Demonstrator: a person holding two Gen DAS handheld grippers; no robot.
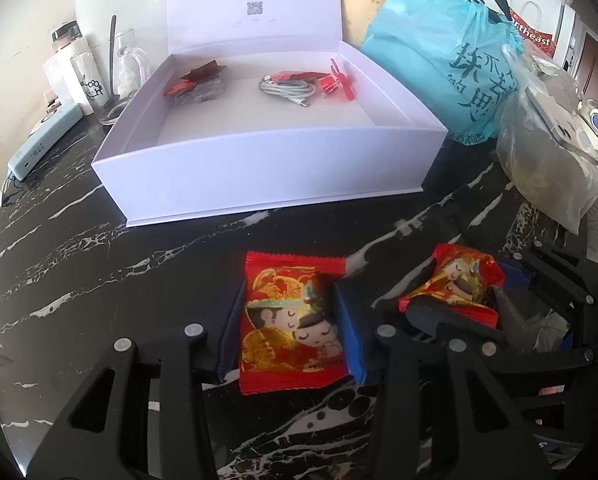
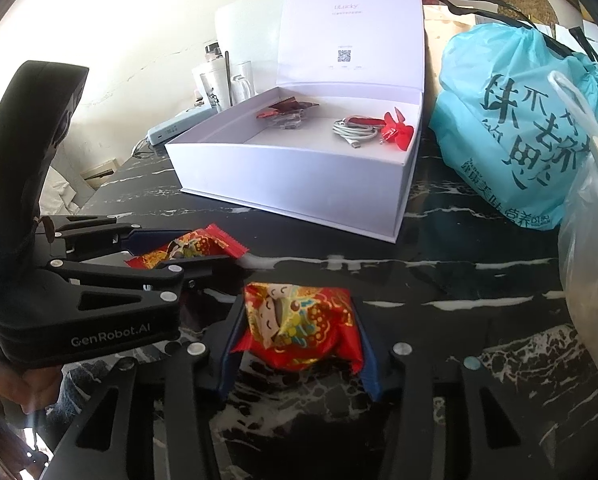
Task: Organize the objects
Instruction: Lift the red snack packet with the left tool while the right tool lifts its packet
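In the left wrist view the left gripper (image 1: 289, 328) pinches a red snack packet (image 1: 289, 320) flat on the marble table (image 1: 99, 260), and in the right wrist view the right gripper (image 2: 297, 328) clamps a crumpled red packet (image 2: 299, 324); lift both straight up before carrying them forward to the open white box (image 2: 299, 172).

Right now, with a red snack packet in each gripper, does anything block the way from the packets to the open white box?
Nothing visible does. The left gripper and right gripper each pinch a red foil snack packet. Only bare black marble tabletop lies before the open white cardboard box, whose low front wall they must clear.
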